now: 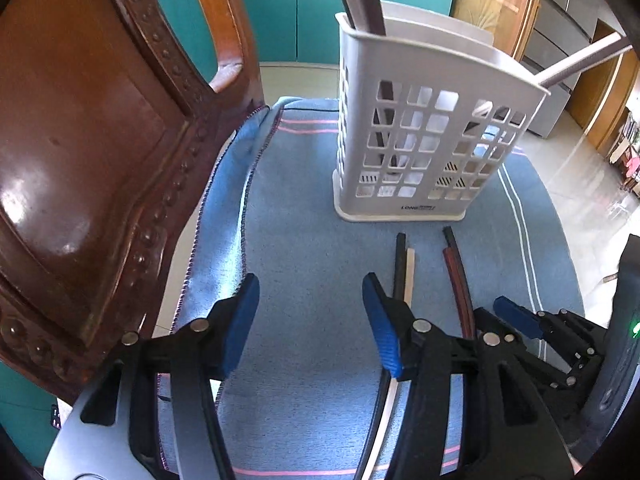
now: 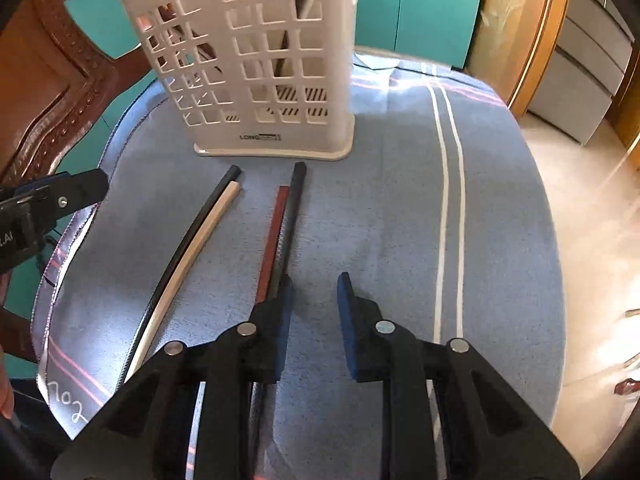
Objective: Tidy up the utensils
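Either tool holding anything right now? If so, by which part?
Nothing held. The left tool and right tool both stand open over bare cloth; the chopsticks lie beside them, ungripped.

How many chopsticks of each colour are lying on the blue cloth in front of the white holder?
Black chopsticks: 2, black chopstick beside the white one and black chopstick beside the red one
White chopstick: 1
Red chopstick: 1
Total lying on the blue cloth: 4
More sticks stand inside the white holder; they are not counted.
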`<state>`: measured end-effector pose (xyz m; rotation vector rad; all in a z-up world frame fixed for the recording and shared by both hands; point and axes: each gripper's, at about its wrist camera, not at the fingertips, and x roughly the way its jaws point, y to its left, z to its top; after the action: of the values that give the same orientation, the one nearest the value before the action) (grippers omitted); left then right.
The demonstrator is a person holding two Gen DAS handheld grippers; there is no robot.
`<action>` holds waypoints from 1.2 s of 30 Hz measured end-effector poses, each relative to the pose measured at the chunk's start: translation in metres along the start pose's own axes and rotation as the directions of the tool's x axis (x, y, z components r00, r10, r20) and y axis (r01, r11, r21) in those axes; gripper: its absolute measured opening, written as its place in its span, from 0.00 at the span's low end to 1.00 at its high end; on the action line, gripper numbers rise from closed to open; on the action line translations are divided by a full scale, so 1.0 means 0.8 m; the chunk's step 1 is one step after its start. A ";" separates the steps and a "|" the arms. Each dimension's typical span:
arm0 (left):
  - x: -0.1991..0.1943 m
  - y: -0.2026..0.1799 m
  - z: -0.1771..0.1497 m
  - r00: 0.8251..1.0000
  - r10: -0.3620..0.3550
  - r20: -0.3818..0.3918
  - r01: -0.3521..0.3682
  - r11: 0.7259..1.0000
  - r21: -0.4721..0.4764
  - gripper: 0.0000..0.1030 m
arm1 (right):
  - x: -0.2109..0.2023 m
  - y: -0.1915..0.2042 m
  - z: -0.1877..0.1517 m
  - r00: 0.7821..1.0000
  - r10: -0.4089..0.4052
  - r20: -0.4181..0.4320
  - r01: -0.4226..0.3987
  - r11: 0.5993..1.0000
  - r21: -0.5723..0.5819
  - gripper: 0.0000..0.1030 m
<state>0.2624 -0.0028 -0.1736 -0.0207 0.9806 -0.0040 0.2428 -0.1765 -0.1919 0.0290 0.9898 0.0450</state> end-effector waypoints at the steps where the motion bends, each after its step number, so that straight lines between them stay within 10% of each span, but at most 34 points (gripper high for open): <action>1: 0.002 -0.001 -0.002 1.000 -0.002 -0.007 0.002 1.000 0.006 0.53 | -0.001 -0.007 0.001 1.000 0.020 0.001 -0.020 0.999 0.036 0.23; 13: 0.052 -0.059 -0.040 0.986 -0.070 -0.149 0.094 0.983 0.157 0.53 | -0.016 -0.073 0.008 0.997 0.076 0.023 -0.079 0.966 0.247 0.23; 17: 0.050 -0.064 -0.042 0.989 -0.081 -0.122 0.097 0.987 0.130 0.12 | -0.005 -0.066 0.012 0.997 0.083 0.008 -0.083 0.968 0.236 0.23; 25: 0.010 -0.050 -0.033 0.981 -0.185 -0.063 0.189 0.980 0.059 0.13 | -0.002 -0.067 0.014 0.996 0.086 0.008 -0.085 0.966 0.243 0.24; 29: -0.002 -0.037 -0.028 0.988 -0.150 -0.037 0.152 0.987 0.044 0.42 | 0.003 -0.061 0.017 0.995 0.098 0.009 -0.097 0.968 0.230 0.25; 36: 0.010 0.001 -0.026 0.994 -0.076 -0.082 0.074 0.997 -0.038 0.42 | 0.005 -0.030 0.018 0.993 0.119 0.021 -0.120 0.983 0.137 0.25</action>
<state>0.2495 -0.0025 -0.1921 -0.0897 1.0632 -0.0574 0.2575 -0.2000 -0.1887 0.2160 0.9760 0.0860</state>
